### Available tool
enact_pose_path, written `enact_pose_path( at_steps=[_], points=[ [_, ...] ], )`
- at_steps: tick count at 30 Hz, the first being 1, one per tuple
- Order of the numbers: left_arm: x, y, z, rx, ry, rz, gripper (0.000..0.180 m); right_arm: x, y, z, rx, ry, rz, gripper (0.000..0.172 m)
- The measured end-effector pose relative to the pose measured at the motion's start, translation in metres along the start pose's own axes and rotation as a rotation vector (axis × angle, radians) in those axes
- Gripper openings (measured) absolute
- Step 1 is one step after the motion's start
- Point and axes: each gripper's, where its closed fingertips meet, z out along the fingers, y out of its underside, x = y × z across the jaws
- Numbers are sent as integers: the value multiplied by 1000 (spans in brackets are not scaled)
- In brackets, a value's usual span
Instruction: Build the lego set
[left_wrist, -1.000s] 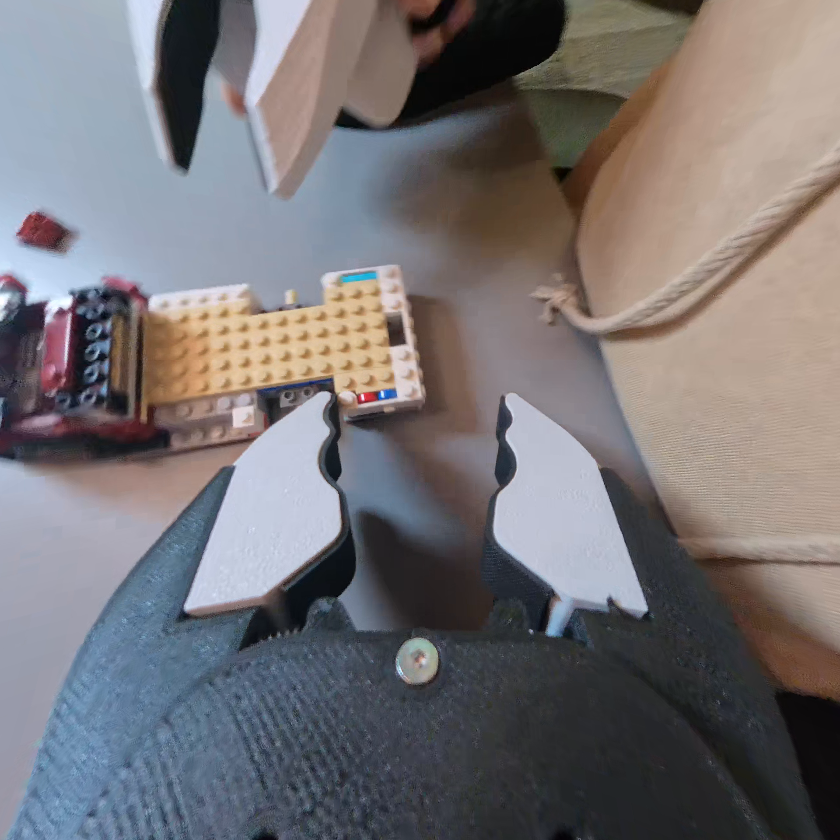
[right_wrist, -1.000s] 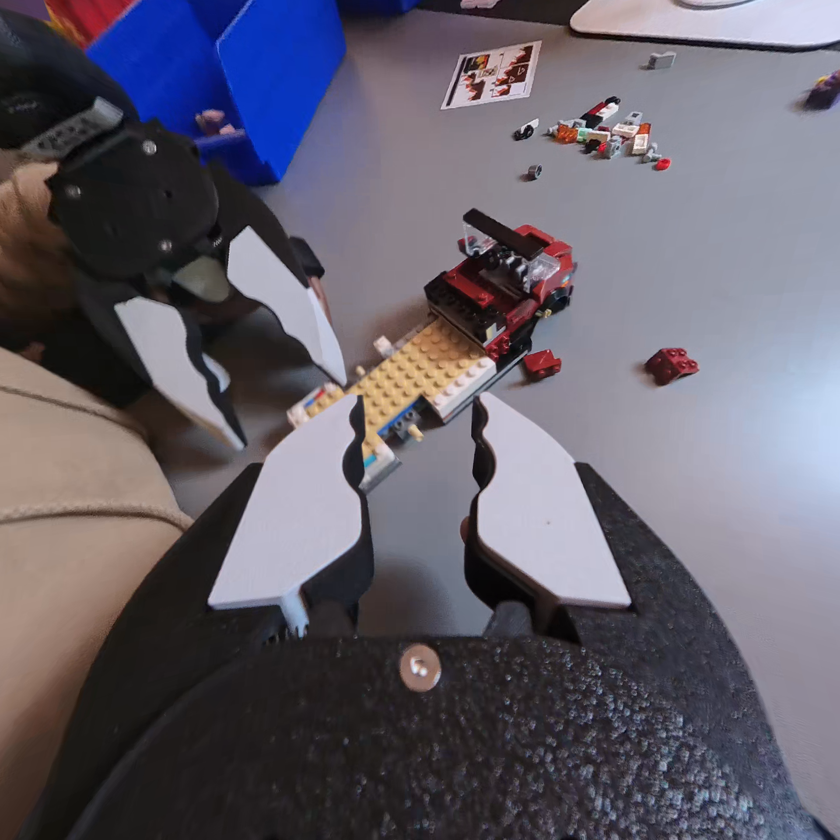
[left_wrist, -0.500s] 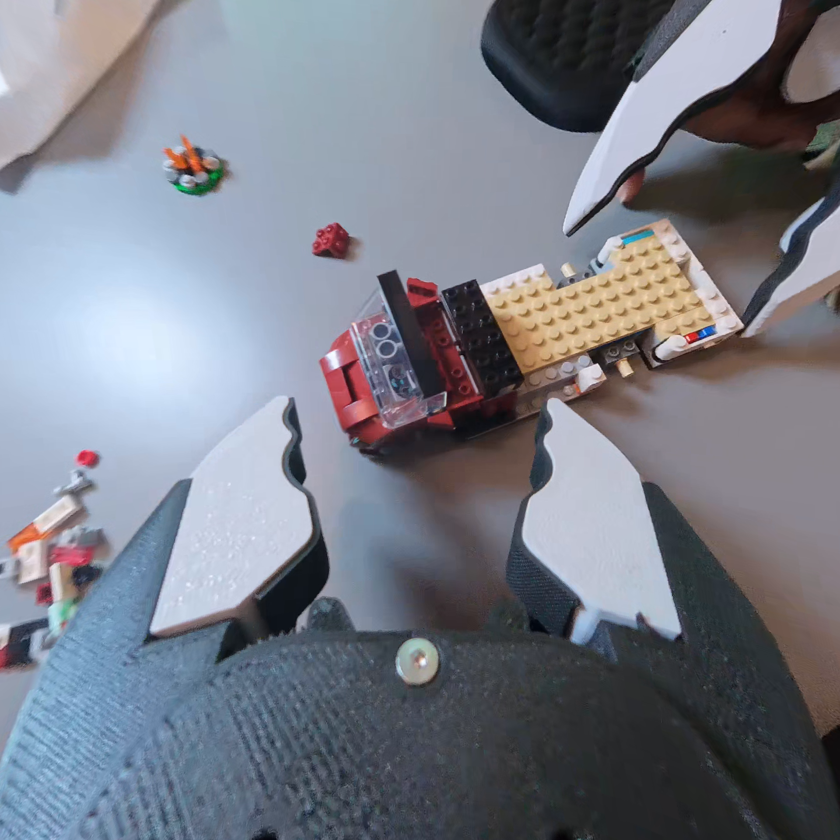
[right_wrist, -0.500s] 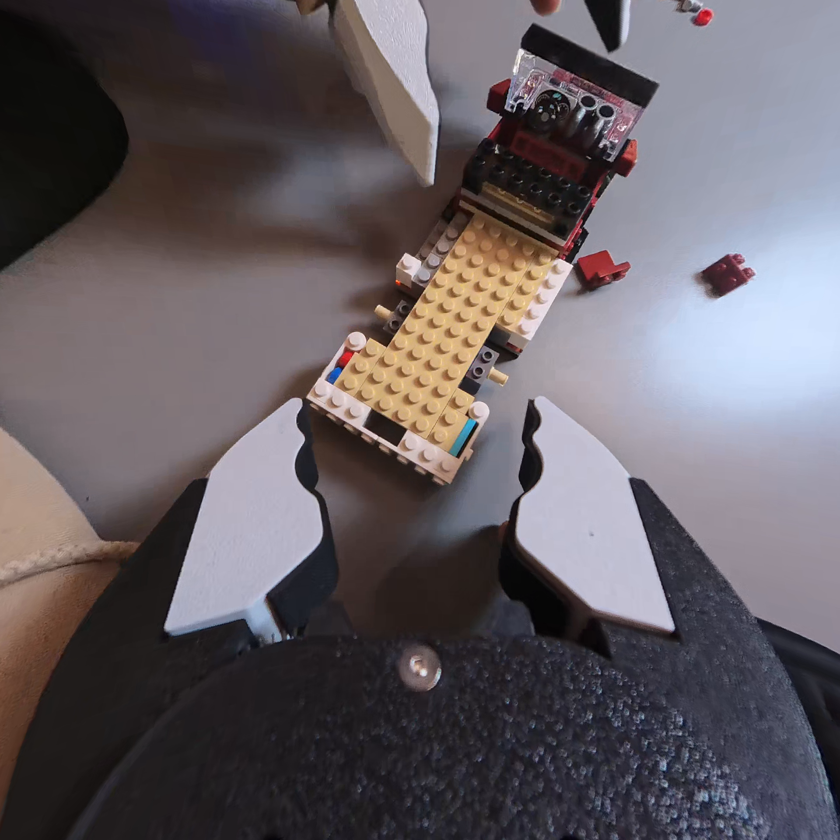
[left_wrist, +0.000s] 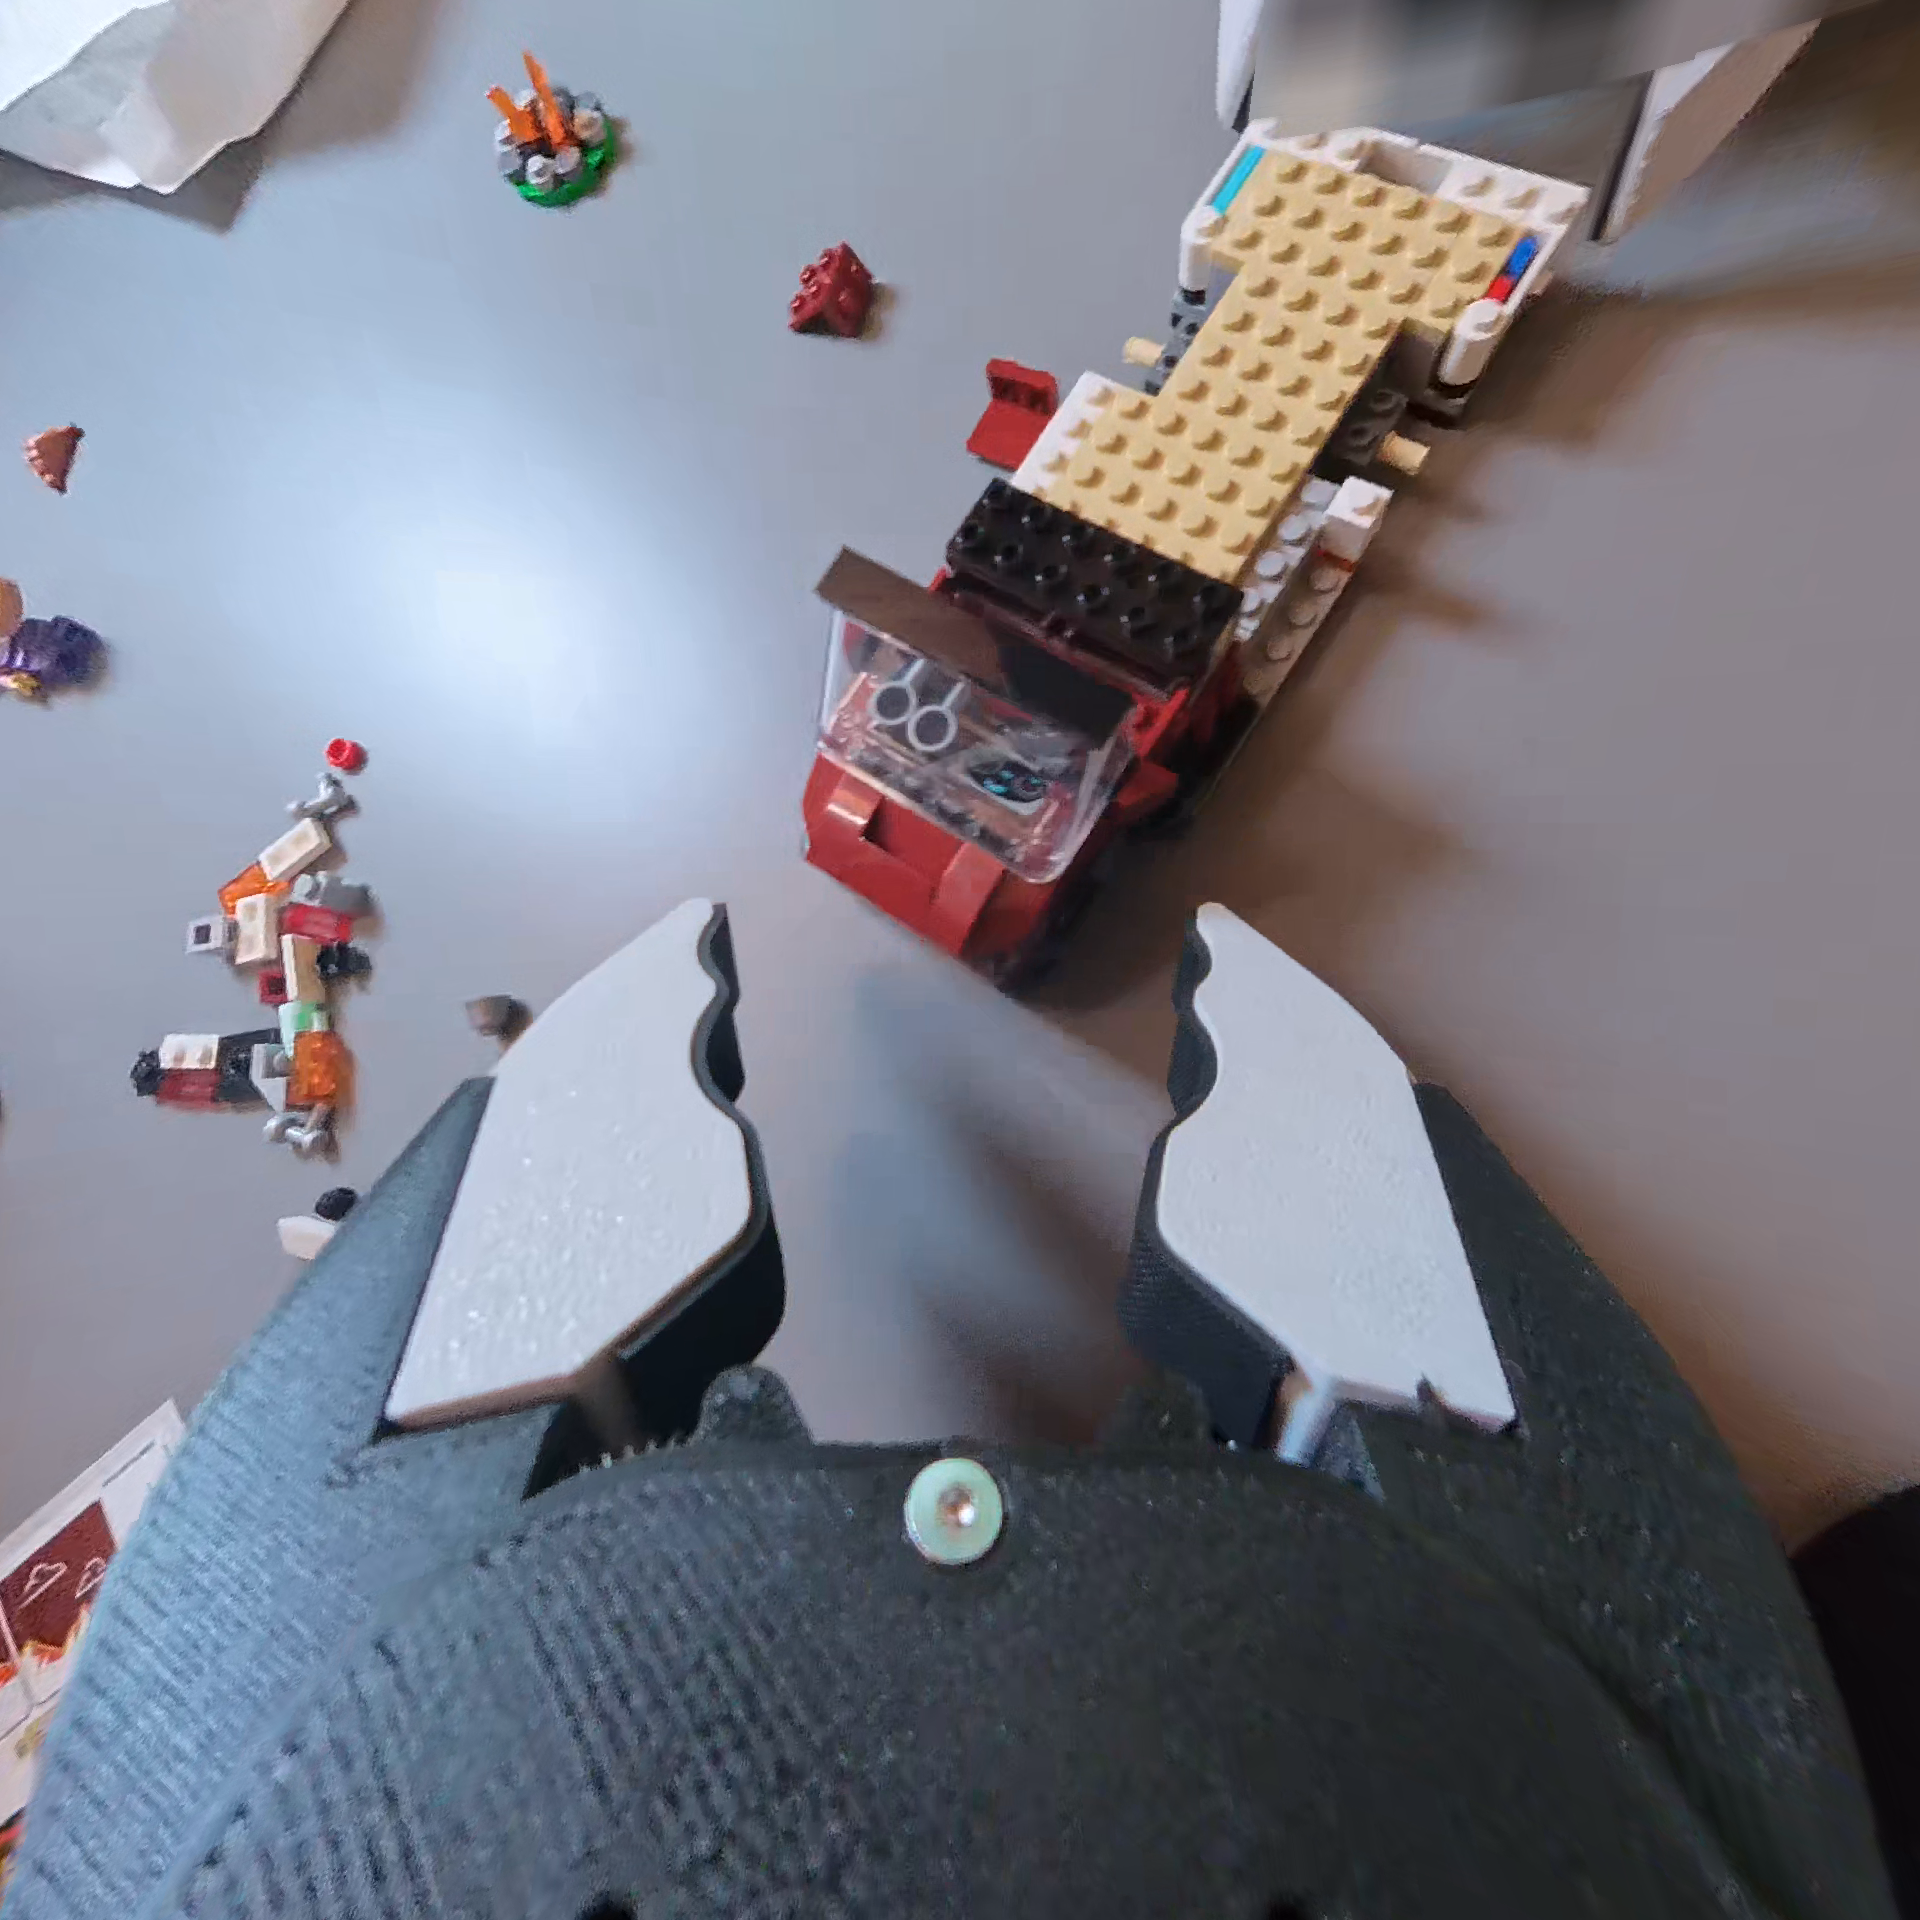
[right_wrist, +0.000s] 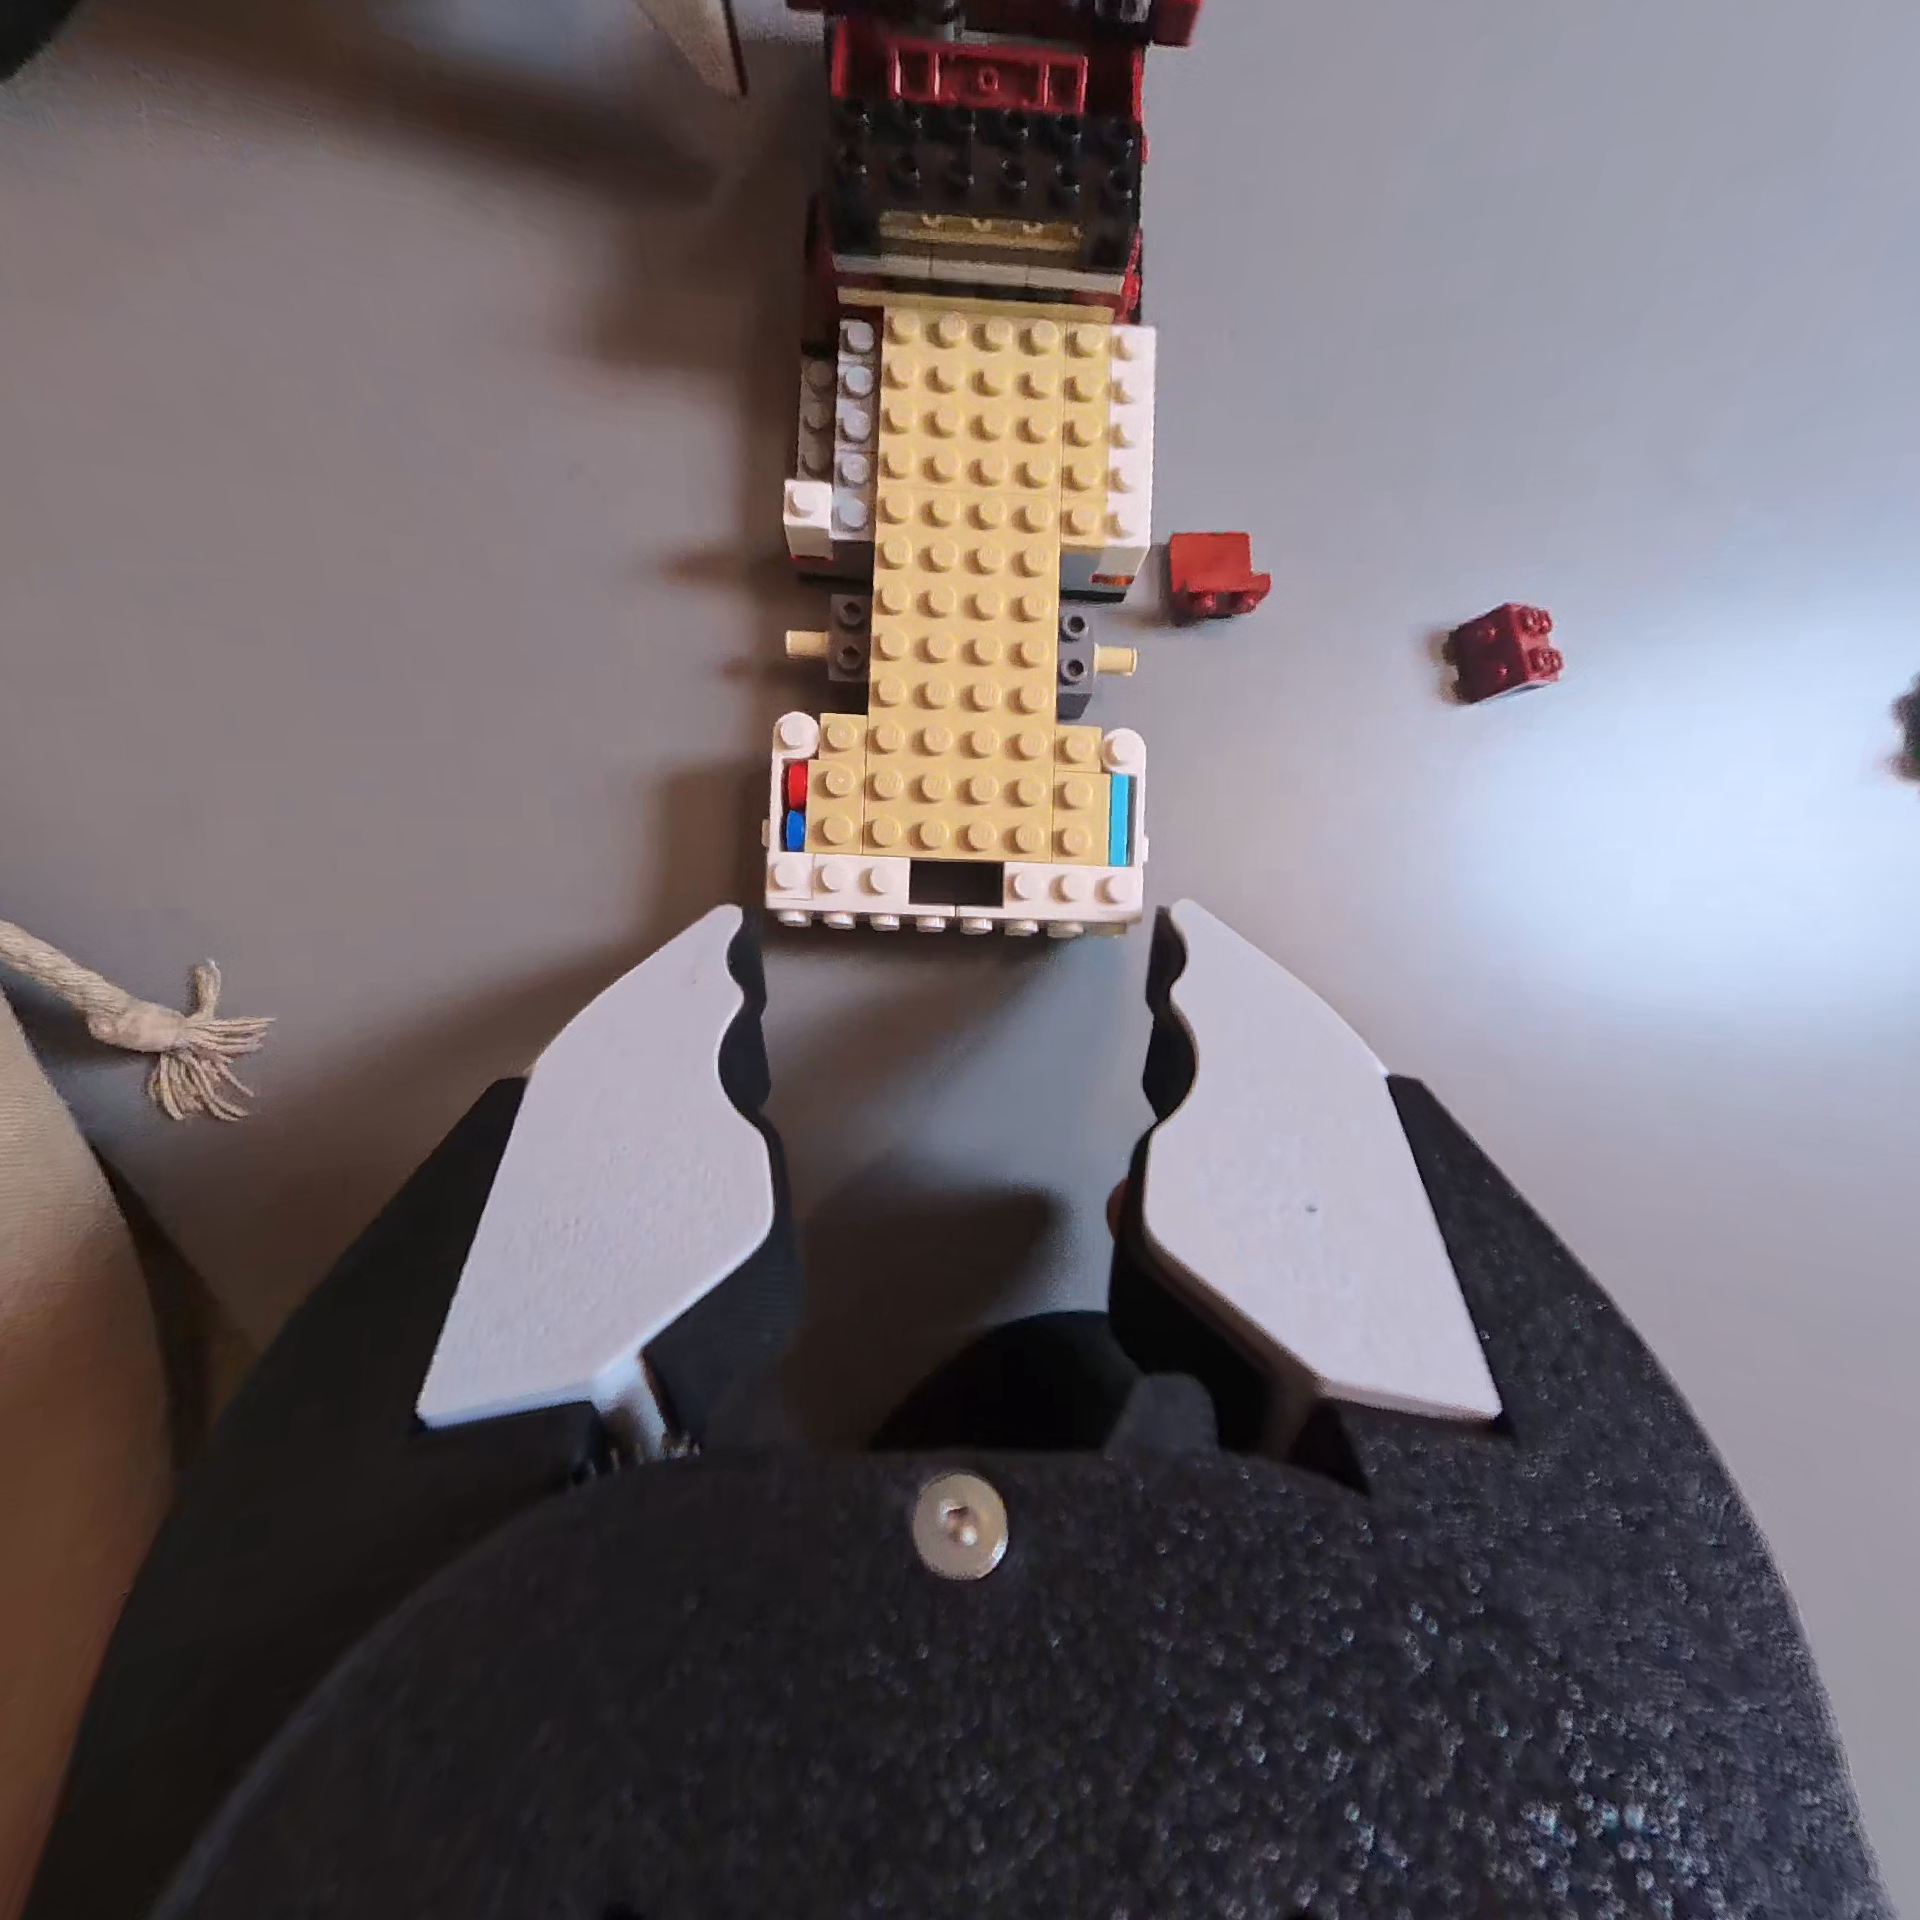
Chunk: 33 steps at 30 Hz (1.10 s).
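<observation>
Both grippers' fingers wide apart, empty: left gripper (left_wrist: 956, 935) faces brick truck (left_wrist: 1174, 582) cab, right gripper (right_wrist: 951, 930) its rear; squeeze risks popping loose bricks.

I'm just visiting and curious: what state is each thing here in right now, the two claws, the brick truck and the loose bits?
Left gripper: open, holding nothing, facing the truck's red cab.
Right gripper: open, holding nothing, at the truck's white rear edge.
Truck: half-built, upright on the table, no wheels on its axle pins.
Red bricks: loose, beside the truck.
Small pieces: scattered in a heap.
</observation>
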Motion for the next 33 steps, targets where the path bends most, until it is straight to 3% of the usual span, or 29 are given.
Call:
enact_pose_path(
  at_steps=[4,10,15,19,26,30,33],
  points=[
    [0,-3,19,51,88,-20,88,-3,-4,8,-27,3,-52,79],
    [11,-5,22,96,169,-29,73,-1,-4,14,-4,-37,-99,73],
    [23,-3,7,51,280,-178,67,-14,-11,10,36,-241,-6,73],
    [33,-4,-6,40,388,-278,70,-29,-20,2,50,-442,146,73],
    [43,-7,-13,80,410,-283,87,-41,-28,-12,62,-713,464,73],
    [48,-10,-11,104,402,-263,83,-49,-32,-21,62,-907,696,73],
    [48,-11,-7,110,377,-225,67,-54,-36,-27,65,-1057,903,73]
  ],
)
